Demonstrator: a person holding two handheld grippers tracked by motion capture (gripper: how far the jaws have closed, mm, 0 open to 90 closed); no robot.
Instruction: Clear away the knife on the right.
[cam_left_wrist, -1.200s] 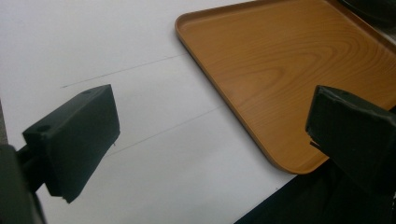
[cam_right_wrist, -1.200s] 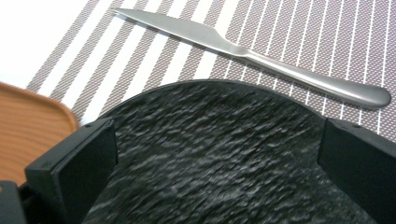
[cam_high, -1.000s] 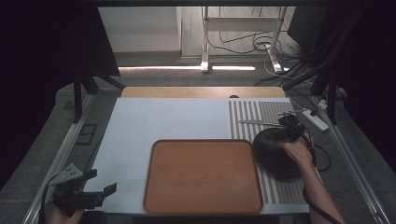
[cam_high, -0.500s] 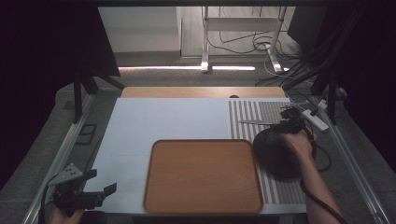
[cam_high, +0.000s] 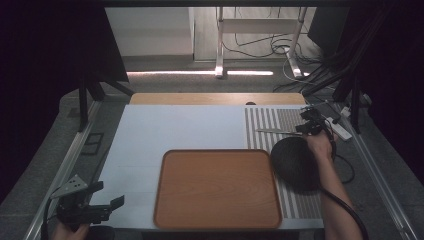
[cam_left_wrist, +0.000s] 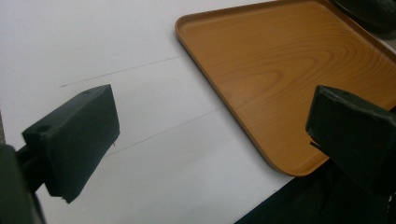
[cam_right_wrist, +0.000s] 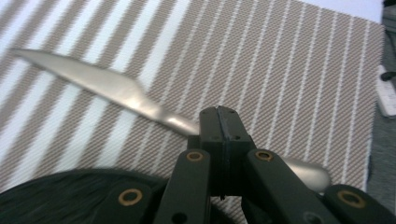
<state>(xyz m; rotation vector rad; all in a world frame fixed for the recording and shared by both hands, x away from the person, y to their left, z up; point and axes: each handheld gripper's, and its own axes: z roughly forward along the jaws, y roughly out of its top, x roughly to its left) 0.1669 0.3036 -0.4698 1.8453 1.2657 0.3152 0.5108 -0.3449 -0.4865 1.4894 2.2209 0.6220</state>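
Observation:
A silver butter knife (cam_high: 277, 131) (cam_right_wrist: 107, 86) lies flat on the striped placemat (cam_high: 265, 120) (cam_right_wrist: 289, 65). My right gripper (cam_high: 306, 127) (cam_right_wrist: 219, 116) hovers over the knife's neck, where blade meets handle. Its jaws have just been closing and now meet with nothing visible in the seam; the knife runs underneath them. A black round dish (cam_high: 295, 162) (cam_right_wrist: 60, 196) sits just behind that hand. My left gripper (cam_high: 107, 202) (cam_left_wrist: 210, 130) rests near the table's front left corner, jaws wide apart and empty.
A wooden tray (cam_high: 165, 200) (cam_left_wrist: 261, 70) with nothing on it lies at the front centre of the white tabletop (cam_high: 175, 125). Its near corner is just right of my left gripper. Cables and a white power strip (cam_high: 340, 129) lie off the table's right edge.
My right hand has left the black dish and moved toward the far side, onto the knife, with its jaws closing on the way. The left gripper stayed put.

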